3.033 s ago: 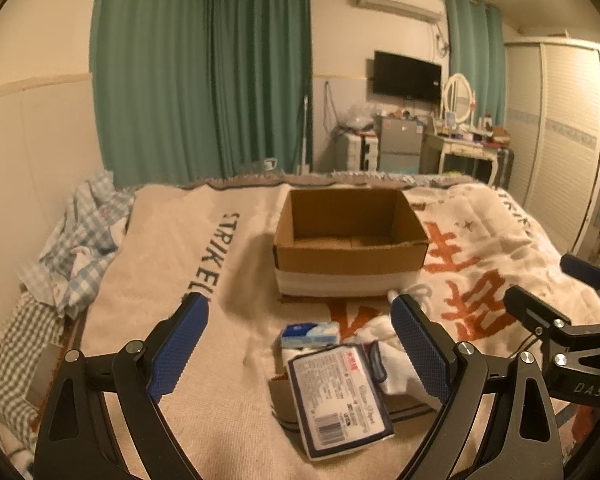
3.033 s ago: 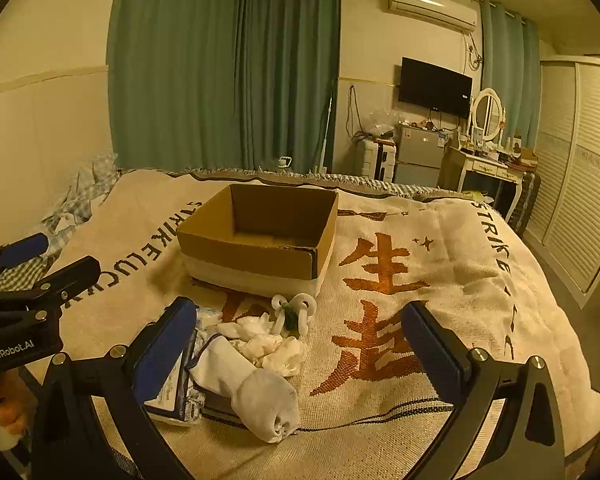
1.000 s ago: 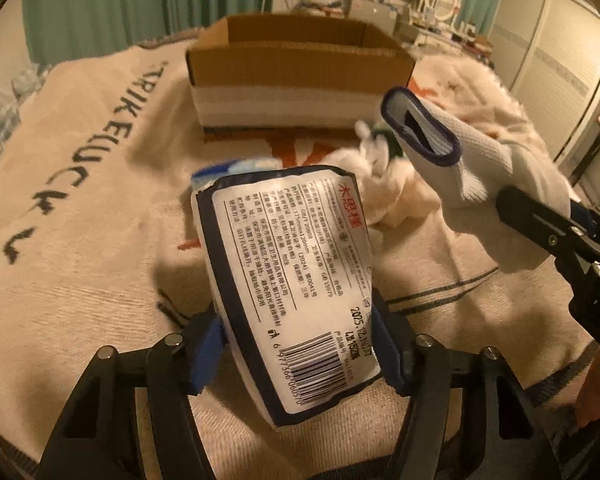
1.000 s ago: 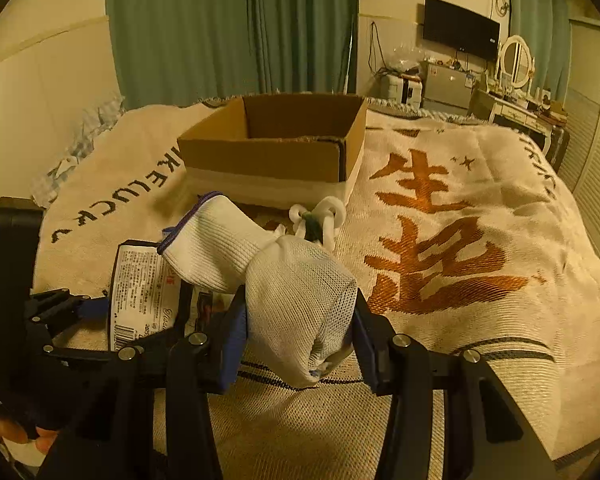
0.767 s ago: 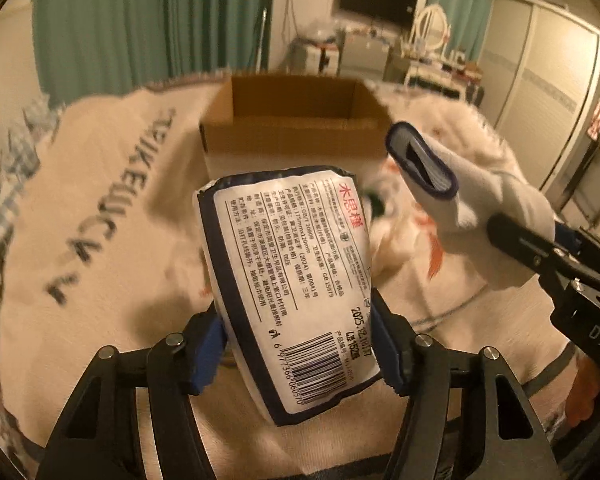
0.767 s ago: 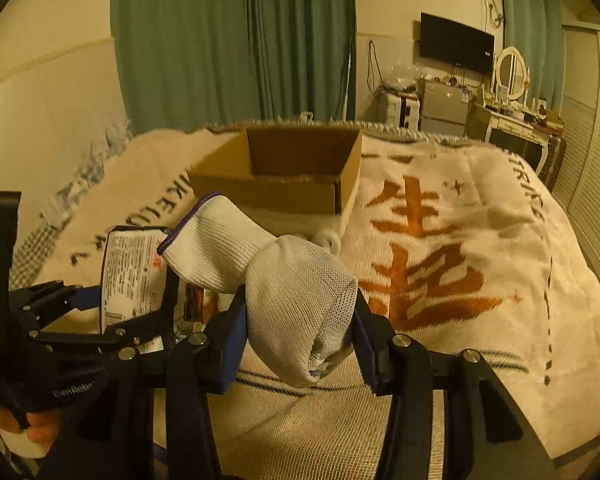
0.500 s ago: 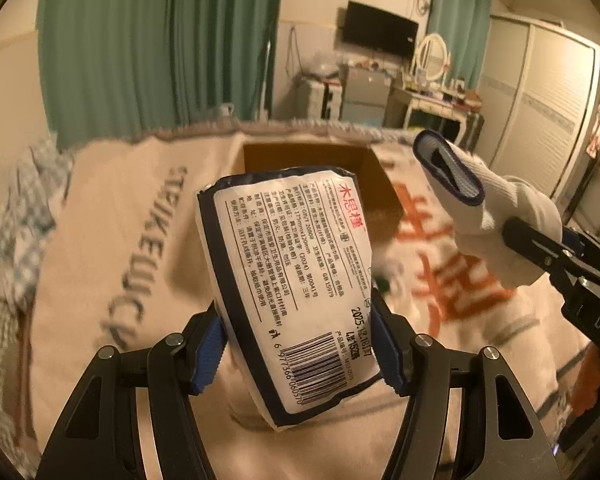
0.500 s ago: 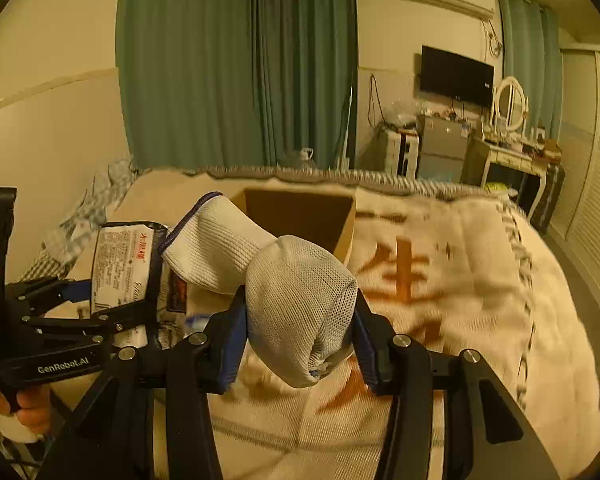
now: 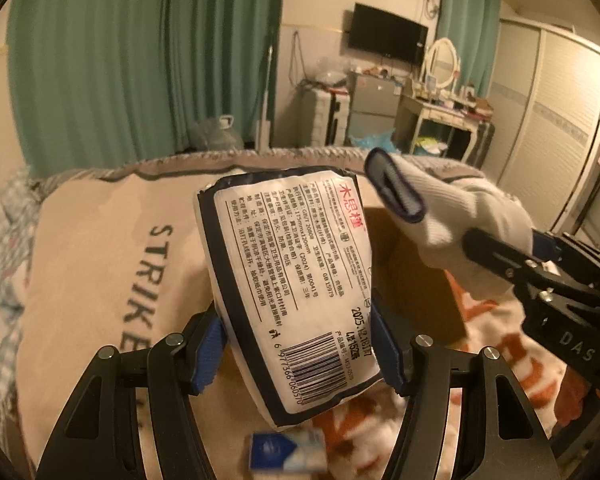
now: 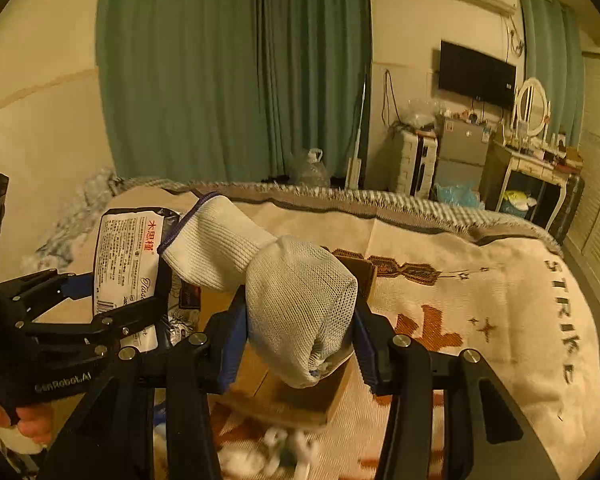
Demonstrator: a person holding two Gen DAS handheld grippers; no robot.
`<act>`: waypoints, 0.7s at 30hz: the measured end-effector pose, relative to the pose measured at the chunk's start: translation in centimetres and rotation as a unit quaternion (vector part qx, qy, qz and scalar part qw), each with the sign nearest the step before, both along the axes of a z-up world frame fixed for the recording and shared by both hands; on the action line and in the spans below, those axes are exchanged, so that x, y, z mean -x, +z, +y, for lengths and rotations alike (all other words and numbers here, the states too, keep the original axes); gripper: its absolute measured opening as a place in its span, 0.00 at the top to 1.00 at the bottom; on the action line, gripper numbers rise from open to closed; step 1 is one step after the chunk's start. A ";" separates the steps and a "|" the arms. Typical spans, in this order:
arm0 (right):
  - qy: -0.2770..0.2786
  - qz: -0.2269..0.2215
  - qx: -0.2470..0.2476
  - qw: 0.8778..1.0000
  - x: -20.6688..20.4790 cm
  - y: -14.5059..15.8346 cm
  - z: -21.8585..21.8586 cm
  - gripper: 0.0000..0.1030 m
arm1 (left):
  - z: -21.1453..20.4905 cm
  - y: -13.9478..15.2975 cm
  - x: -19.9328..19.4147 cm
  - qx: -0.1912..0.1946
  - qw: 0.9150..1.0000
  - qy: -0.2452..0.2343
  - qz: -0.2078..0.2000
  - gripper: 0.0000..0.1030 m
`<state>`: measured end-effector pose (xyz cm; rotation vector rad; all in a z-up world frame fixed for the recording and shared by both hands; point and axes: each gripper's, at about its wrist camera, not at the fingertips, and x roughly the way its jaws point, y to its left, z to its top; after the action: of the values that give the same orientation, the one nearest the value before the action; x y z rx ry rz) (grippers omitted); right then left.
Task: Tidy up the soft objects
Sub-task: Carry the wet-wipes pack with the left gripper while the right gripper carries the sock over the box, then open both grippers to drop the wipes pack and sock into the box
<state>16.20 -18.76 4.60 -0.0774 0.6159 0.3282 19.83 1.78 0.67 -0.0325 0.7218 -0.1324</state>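
Both claws loaded, heading for the box

My left claw is pinching the tissue pack, my right claw is squeezing the rolled sock, both hanging over the cardboard box on the bed. I'm risking a collision or early drop; the box's contents are hidden.

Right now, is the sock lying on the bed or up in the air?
Up in the air. The right gripper is squeezing the rolled white sock, holding it above the cardboard box, off the blanket.
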 end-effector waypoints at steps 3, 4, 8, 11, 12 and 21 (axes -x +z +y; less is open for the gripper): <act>-0.001 0.016 0.009 1.000 -2.5 -1.9 0.1 0.55 | -0.3 -1.2 -2.4 -0.008 1.000 -0.002 0.012 0.39; 0.001 0.022 0.012 1.000 -3.2 -2.5 0.2 0.55 | -0.3 -1.7 -3.1 -0.011 1.000 -0.003 0.014 0.39; 0.002 0.029 0.020 0.999 -4.9 -4.4 0.3 0.54 | -0.6 -3.0 -5.0 -0.021 0.999 -0.008 0.027 0.38; 0.003 0.031 0.004 1.000 -5.2 -5.3 0.1 0.51 | -0.7 -3.3 -5.5 -0.022 0.999 -0.007 0.027 0.33; 0.002 0.032 0.000 0.999 -5.4 -5.4 -0.1 0.50 | -0.8 -3.5 -5.5 -0.026 0.999 -0.003 0.029 0.31; -0.004 0.002 -0.014 1.000 -2.7 -1.4 -0.9 0.39 | -1.1 0.4 -3.0 -0.051 0.999 0.010 -0.004 0.29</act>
<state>18.95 -19.62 3.16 -0.0473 0.6147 0.3298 22.84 0.66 1.04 0.0591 0.7185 -0.0758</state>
